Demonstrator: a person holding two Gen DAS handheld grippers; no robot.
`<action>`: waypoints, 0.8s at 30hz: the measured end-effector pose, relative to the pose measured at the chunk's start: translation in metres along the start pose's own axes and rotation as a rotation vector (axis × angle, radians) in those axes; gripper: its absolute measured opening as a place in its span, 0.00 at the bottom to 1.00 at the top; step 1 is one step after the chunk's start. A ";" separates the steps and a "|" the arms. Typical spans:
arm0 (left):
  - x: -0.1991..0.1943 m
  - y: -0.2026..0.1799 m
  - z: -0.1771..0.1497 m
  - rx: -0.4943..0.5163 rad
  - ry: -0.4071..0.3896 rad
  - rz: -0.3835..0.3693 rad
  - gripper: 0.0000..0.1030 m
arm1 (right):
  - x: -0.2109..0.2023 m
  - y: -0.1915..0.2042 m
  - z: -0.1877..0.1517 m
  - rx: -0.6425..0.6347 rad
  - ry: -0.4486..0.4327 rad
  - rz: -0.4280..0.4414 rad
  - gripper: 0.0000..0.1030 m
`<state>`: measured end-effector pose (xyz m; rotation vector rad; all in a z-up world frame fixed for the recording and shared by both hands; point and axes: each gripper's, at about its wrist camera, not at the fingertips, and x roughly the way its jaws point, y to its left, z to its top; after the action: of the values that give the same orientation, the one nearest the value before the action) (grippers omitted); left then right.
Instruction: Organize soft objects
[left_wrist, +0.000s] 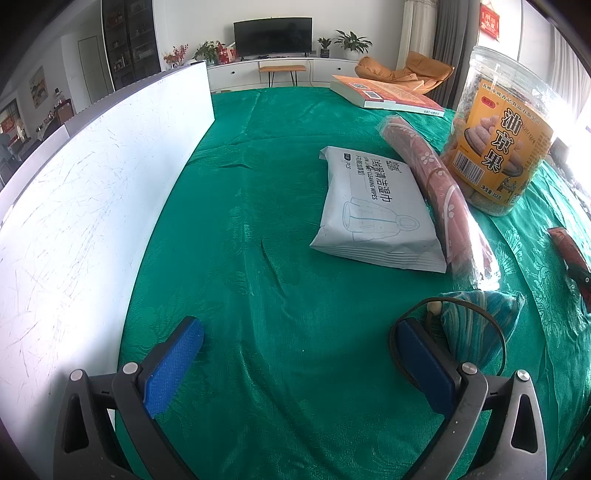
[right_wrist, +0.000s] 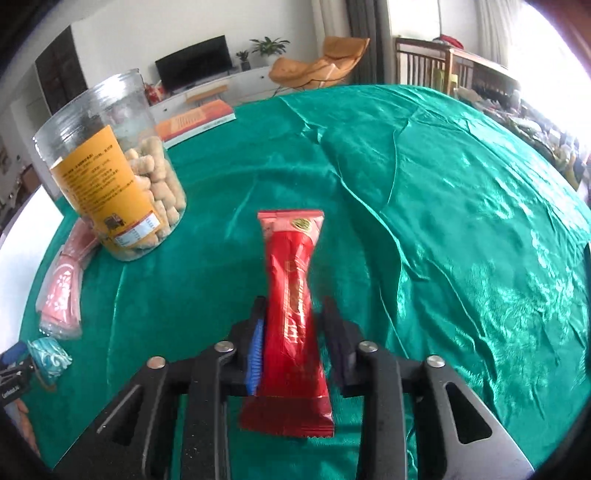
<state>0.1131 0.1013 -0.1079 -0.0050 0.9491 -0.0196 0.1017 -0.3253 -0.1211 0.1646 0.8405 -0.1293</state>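
Red foil snack packet (right_wrist: 295, 314) sits lengthwise between the fingers of the right gripper (right_wrist: 293, 332), which stand about half open: the blue pad on one side touches the wrapper, while the dark finger on the other side shows a gap, so I read this as a loose hold at best. Green satin tablecloth (right_wrist: 461, 221) covers the worktop, and the packet points out toward its open, wrinkled middle. Over at the left edge stands the clear plastic jar of biscuits with an orange label (right_wrist: 114, 173), with pink cellophane-wrapped packs (right_wrist: 61, 291) beside it. Left gripper (left_wrist: 295, 350) hangs wide open with nothing between its blue pads, a teal patterned pouch with a dark cord (left_wrist: 476, 325) lying against its right finger and a pale grey pack of wet wipes (left_wrist: 373, 206) further out. Risk now, as I judge it: that slick wrapper slides or twists out, since only one pad is pressing.
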 end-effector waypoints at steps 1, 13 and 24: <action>0.000 0.000 0.000 0.000 0.000 0.000 1.00 | 0.000 0.001 -0.001 -0.010 -0.001 -0.013 0.62; -0.001 0.000 0.001 0.009 0.008 -0.007 1.00 | 0.003 0.005 0.002 -0.055 0.036 -0.063 0.78; 0.013 -0.002 0.082 -0.062 0.068 -0.110 0.99 | 0.002 0.009 -0.001 -0.064 0.041 -0.065 0.80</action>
<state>0.1876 0.0985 -0.0704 -0.1148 1.0166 -0.0920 0.1043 -0.3162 -0.1221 0.0803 0.8905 -0.1607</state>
